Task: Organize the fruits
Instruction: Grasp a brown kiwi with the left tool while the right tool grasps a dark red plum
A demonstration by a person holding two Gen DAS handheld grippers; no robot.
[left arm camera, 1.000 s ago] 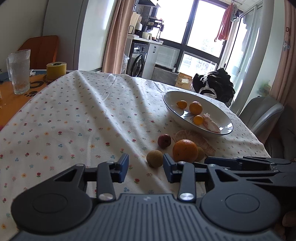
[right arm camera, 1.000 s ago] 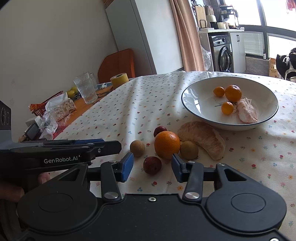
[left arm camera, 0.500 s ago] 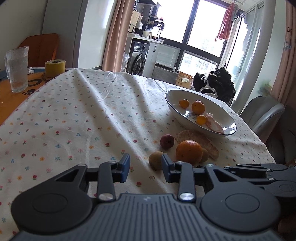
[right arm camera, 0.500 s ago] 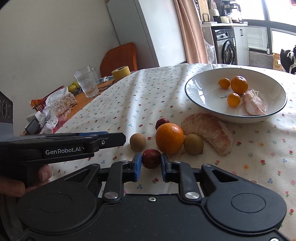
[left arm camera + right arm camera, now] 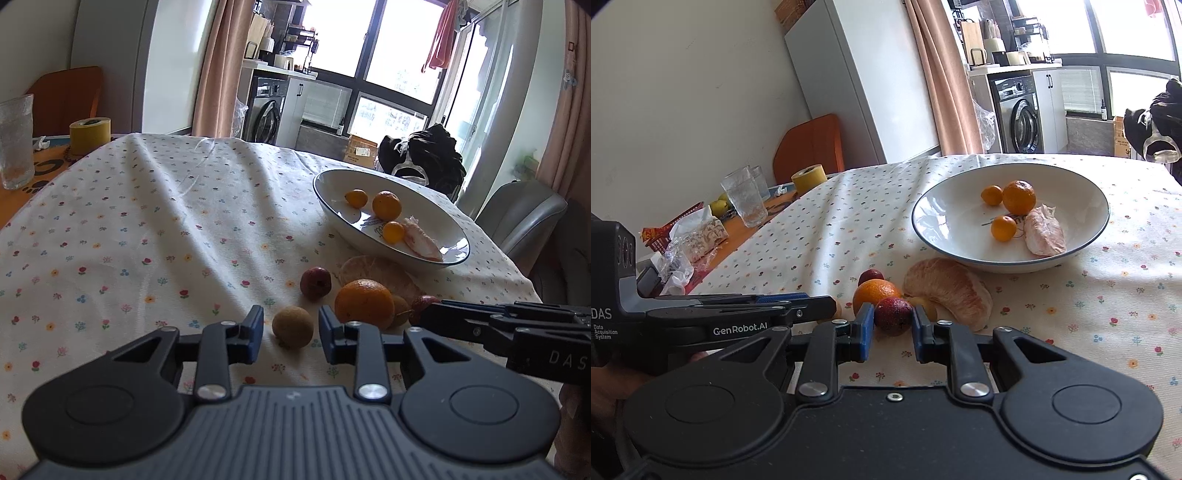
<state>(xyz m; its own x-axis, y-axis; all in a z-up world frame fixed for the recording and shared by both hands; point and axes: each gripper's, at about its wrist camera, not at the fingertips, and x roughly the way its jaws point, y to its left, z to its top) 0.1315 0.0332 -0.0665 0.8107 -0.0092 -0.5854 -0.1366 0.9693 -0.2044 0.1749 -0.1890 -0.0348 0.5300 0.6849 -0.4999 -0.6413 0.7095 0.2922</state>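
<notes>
The right claw [image 5: 889, 328], wide a second ago, has narrowed onto the red fruit [image 5: 893, 315] between its pads, so the fruit is ready to lift to the bowl [image 5: 1010, 258] ahead and right. The left claw [image 5: 291, 330] stays wide around the brown fruit [image 5: 292, 326], not touching it.

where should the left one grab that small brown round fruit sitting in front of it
Across the widest middle of the small round brown fruit, coming straight in low from the near side. It sits alone on the floral tablecloth, centred between the open left hand-held gripper fingers, with the large orange clear to its right.
</notes>
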